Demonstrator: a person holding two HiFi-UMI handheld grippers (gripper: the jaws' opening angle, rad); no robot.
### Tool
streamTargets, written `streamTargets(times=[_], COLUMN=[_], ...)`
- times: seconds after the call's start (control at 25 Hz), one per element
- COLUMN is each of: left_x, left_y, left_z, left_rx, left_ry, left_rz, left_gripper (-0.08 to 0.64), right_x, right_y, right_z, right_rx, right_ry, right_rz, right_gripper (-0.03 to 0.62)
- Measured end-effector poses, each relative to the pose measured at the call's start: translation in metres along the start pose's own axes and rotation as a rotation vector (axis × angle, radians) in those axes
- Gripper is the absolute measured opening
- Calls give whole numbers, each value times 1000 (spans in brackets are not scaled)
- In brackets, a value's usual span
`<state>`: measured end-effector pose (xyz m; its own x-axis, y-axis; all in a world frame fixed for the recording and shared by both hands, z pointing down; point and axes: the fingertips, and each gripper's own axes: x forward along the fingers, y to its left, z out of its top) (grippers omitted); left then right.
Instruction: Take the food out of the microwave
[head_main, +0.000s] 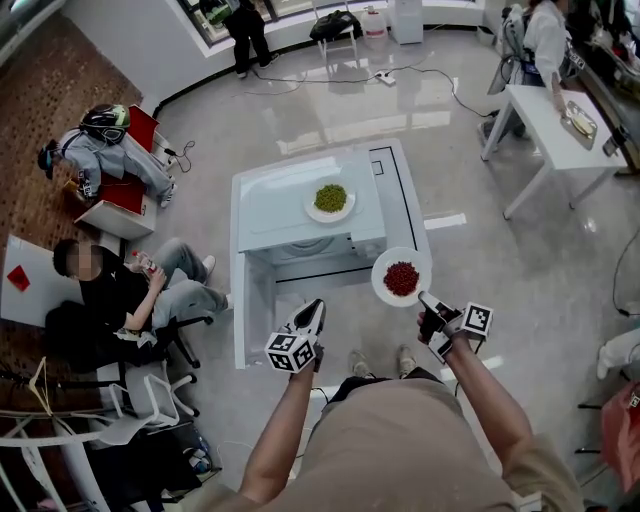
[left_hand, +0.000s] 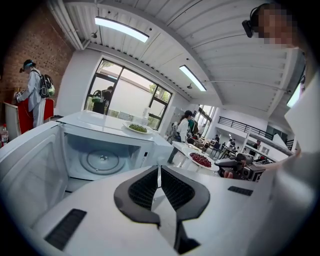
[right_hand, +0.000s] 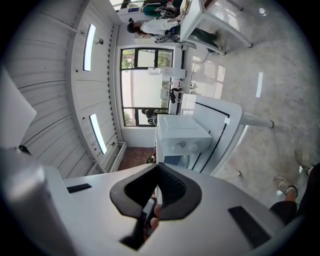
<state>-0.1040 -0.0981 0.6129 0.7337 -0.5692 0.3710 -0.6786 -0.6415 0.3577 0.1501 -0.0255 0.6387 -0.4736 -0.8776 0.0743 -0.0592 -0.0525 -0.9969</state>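
Note:
A white microwave (head_main: 300, 215) stands on a white table with its door (head_main: 253, 310) swung open to the left. Its cavity (left_hand: 102, 160) holds only the glass turntable. A plate of green food (head_main: 330, 200) rests on the microwave's top. My right gripper (head_main: 426, 299) is shut on the near rim of a white plate of red food (head_main: 401, 278), held level in front of the microwave's right side. That rim (right_hand: 148, 207) shows between the right jaws. My left gripper (head_main: 312, 310) hangs shut and empty before the open cavity, left of the red plate (left_hand: 200, 160).
A person sits on a chair (head_main: 120, 290) left of the microwave, near a white desk (head_main: 25, 280). Another white table (head_main: 550, 130) with people beside it stands at the back right. Cables (head_main: 400, 75) run over the grey floor behind.

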Motion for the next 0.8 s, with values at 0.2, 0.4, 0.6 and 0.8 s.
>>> streamTargets(times=[0.2, 0.4, 0.6, 0.8], left_x=[0, 1, 3, 11], left_y=[-5, -13, -30, -41], left_z=[0, 7, 17, 18], left_rx=[-8, -14, -8, -4], left_ry=[-11, -30, -50, -58], left_rz=[10, 11, -9, -12], left_gripper=[8, 8, 8, 8], right_x=[2, 5, 5, 1], right_y=[6, 15, 22, 18], right_z=[-2, -2, -3, 3], right_rx=[-4, -37, -39, -39], right_ry=[24, 59, 75, 84], right_rz=[11, 24, 43, 50], right_gripper=[11, 11, 11, 11])
